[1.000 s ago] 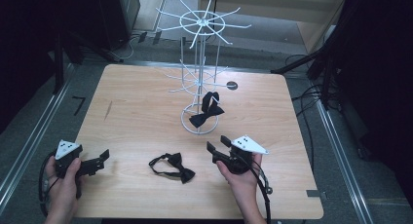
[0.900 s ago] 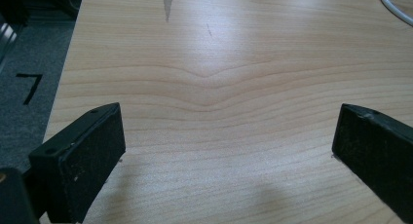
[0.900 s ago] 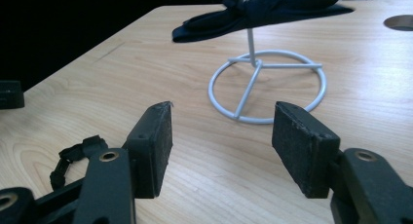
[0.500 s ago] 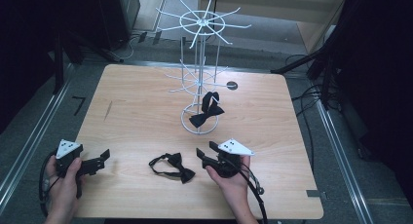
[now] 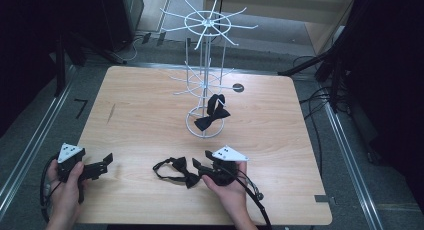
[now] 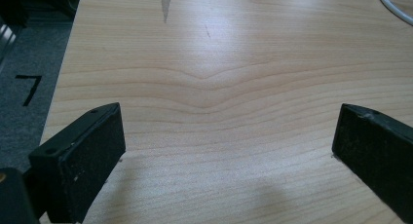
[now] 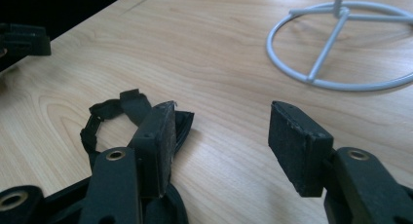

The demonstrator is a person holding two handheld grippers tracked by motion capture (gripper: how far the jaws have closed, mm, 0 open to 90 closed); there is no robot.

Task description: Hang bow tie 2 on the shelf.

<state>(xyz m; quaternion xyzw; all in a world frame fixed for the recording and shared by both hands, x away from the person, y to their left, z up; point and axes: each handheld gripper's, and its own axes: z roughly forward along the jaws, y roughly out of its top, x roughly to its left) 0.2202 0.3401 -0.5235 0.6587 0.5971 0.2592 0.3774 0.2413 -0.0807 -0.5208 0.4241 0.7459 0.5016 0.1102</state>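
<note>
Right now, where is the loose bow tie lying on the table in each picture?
High view: the bow tie lies near the front edge, just left of the right gripper.
Left gripper view: not in it.
Right gripper view: lower left, partly behind the left-hand jaw, its strap looping out to the left.
Shared landmark: the white rack's ring base, far right top corner, upper right.

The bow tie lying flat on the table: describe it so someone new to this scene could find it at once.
Start at the white wire rack standing mid-table, then come toward the person's edge of the wooden table. The bow tie lies flat there, black, its strap looped, just left of the right tongs. The other black bow tie hangs on the rack instead.
</note>
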